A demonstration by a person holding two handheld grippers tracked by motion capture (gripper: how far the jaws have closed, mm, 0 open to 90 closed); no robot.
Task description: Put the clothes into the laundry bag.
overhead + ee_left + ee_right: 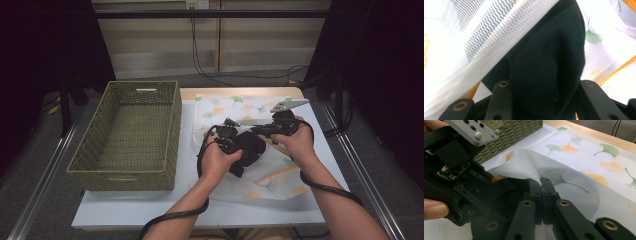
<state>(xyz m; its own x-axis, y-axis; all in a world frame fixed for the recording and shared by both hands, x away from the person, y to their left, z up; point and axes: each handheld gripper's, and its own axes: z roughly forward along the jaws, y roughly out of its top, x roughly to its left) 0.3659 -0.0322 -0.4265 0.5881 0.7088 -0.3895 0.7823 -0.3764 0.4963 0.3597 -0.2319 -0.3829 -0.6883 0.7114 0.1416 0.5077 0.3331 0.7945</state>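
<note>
Dark garment being fed into a mesh laundry bag on the table, beside an empty basket.

The left gripper (pixel 235 150) has its jaws part-spread around a bunched black garment (pixel 549 62), pushing it past the bag's white zipper (pixel 506 32). The right gripper (pixel 543 192) has its jaws pressed together, pinching the edge of the leaf-printed bag (pixel 584 170) and lifting the mouth open. Likely risks: the thin mesh could slip from the right pinch and the mouth collapse; the garment could snag on the zipper. The woven basket (pixel 172 130) stands just left of the bag. No legible brand, label or writing.
</note>
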